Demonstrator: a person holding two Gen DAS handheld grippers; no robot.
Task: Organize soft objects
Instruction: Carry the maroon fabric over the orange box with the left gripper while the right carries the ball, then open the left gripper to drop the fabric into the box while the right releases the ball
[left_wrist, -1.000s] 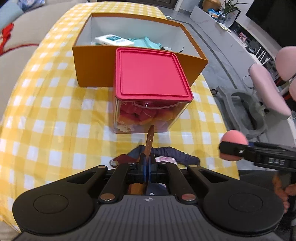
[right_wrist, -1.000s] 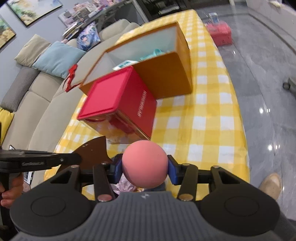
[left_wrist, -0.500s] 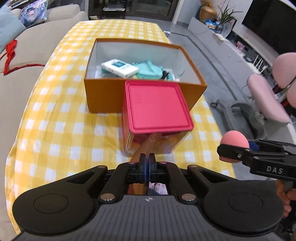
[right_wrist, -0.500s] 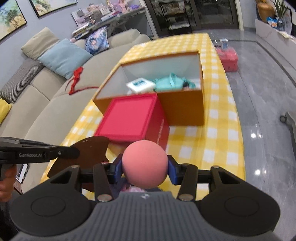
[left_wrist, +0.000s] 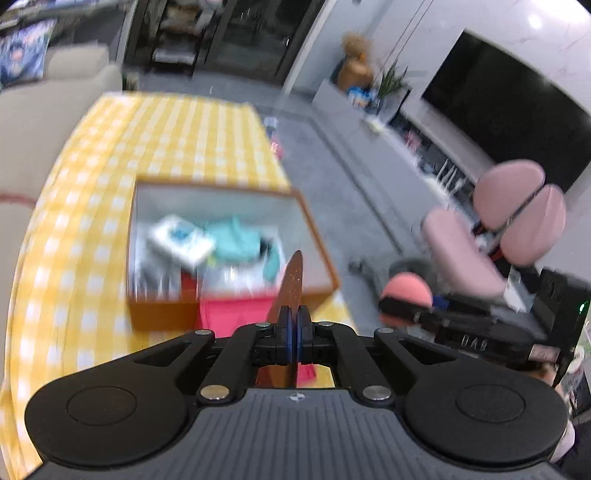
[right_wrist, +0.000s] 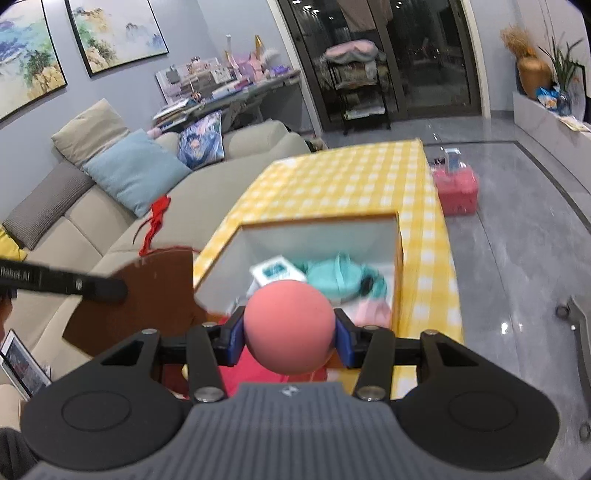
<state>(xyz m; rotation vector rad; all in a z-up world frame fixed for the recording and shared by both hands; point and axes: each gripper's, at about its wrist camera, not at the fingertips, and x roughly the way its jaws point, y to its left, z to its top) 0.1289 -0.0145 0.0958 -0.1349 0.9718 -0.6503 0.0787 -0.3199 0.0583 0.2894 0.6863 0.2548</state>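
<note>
While the right gripper (right_wrist: 289, 338) pinches the pink ball (right_wrist: 288, 326), the orange box (right_wrist: 397, 258) lies open at twelve o'clock just ahead, and the left gripper (left_wrist: 294, 334), clamped on a brown sheet (left_wrist: 290, 286), faces it too

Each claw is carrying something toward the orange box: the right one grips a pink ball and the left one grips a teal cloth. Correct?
Not quite. The left claw is shut on a thin brown sheet, as the left wrist view shows; the teal cloth already lies inside the orange box. The right claw does grip the pink ball.
</note>
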